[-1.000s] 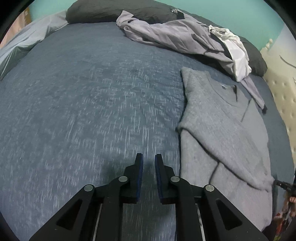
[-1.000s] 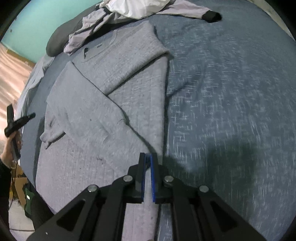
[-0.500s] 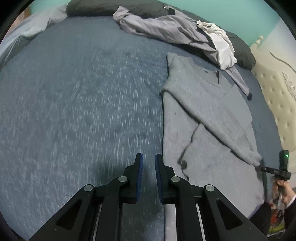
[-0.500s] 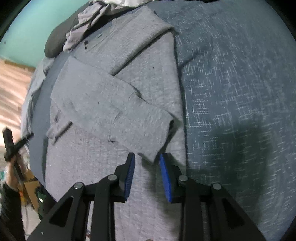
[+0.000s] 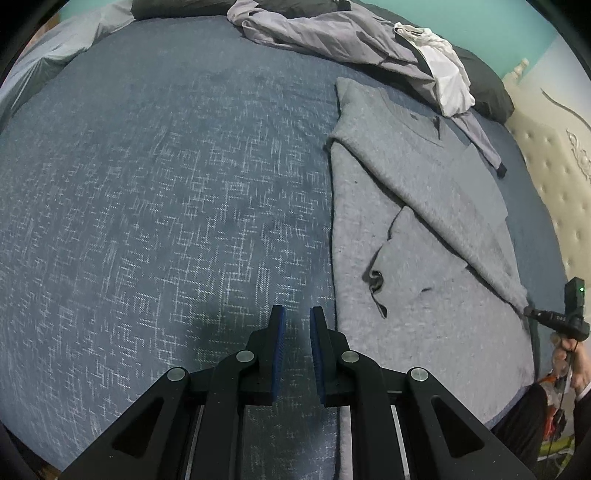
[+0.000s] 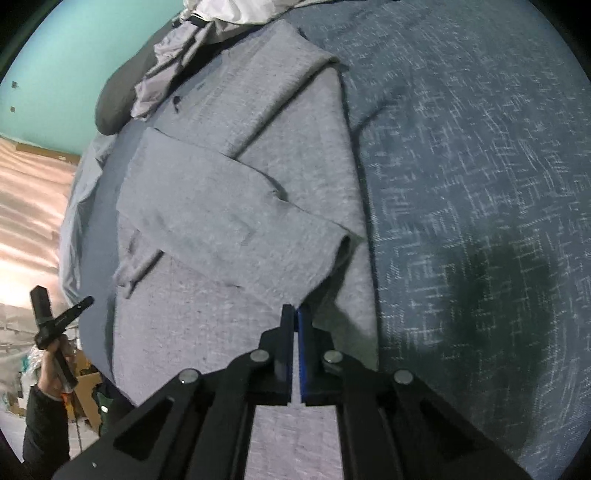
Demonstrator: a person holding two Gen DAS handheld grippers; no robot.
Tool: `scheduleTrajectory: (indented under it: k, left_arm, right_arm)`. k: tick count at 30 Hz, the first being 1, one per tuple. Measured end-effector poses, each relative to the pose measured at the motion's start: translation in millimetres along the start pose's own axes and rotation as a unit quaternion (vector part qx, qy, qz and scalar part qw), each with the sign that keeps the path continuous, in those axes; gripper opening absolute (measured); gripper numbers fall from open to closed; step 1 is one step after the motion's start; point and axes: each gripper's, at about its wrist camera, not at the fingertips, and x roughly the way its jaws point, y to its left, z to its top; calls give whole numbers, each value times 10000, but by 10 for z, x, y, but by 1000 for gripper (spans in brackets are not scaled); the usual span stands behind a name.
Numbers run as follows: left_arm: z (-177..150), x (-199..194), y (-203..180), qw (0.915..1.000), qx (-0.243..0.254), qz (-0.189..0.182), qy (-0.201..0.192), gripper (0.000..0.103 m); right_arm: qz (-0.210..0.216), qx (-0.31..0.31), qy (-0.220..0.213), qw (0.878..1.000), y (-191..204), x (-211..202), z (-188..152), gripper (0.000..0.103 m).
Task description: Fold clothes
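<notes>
A grey sweater [image 5: 424, 229] lies flat on the blue bedspread [image 5: 166, 206], with both sleeves folded across its body. My left gripper [image 5: 297, 317] is open and empty, hovering over the bedspread just left of the sweater's hem edge. In the right wrist view the sweater [image 6: 229, 206] fills the middle. My right gripper [image 6: 295, 314] is shut on the cuff end of the folded sleeve [image 6: 317, 266], which is lifted slightly off the sweater body.
A pile of clothes, a lilac-grey jacket [image 5: 325, 33] and a white garment [image 5: 447, 85], lies at the head of the bed against dark pillows [image 5: 484, 85]. A padded cream headboard [image 5: 554, 177] is at the right. The bed's edge is at the left in the right wrist view [image 6: 92, 258].
My right gripper opened half a second ago and has now shut on the sleeve's cuff end. My left gripper has drifted closer to the sweater's edge, still open.
</notes>
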Motion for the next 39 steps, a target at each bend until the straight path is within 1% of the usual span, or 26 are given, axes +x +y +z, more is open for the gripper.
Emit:
scheduleTrajectory:
  k: [3,5,7,10,12,15,18,19,20,21,23,27,30,33,39]
  left_arm:
    - [-45,28,-33,9999,60,4,112,15]
    - [-82,62,-56,9997,144,22,219,15]
    - [-140,84,-69,9994,201,-13,298,15]
    - [-225,97,-68,9991,229,-11,370,15]
    - [-285,101,-64,9988,251,-26,427,15]
    - [-377,90,-66,9984,258,-44,509,15]
    - [-489,47,-120,9976,408,-11,557,15]
    - [-523,21,-139,9976,444,-16,533,15]
    - [-555,0,-151,9976,444,-38,523,15]
    - [-596,-12,-164,9976,430,-85,545,16]
    - [-661,-19,-195,9973,450,-94,579,18]
    - [-783,-9,-261,9965,479,-137,676,21]
    - [-859,19,-321,9957,396,-335,771,24]
    - [-923,37,-365,9951,342,-396,838,26]
    - [-1039,100,-419,9926,295,-565,1035,27]
  right_arm:
    - [-64,38,59,10000,-4,95,-46,2]
    - [-115,97,53,9999,-17,87,-69,3]
    - [-305,101,85,9994,-22,31,-87,3]
    - [-489,-61,74,9988,1,-110,-111,3]
    - [-539,-166,98,9984,-7,-200,-147,3]
    - [-580,-339,328,9972,-49,-288,-264,4]
    - [-655,-525,546,9950,-81,-352,-411,6]
    - [-662,-564,604,9944,-84,-370,-458,8]
    - [-648,-580,650,9941,-81,-384,-503,15]
    - [-633,-574,681,9940,-80,-399,-547,26]
    - [-561,-491,753,9944,-116,-417,-636,39]
    - [-447,-446,887,9940,-138,-394,-796,39]
    - [-376,-465,964,9935,-102,-347,-876,39]
    - [-325,-488,1012,9931,-80,-327,-927,39]
    - [-308,-515,1092,9922,-51,-280,-981,39]
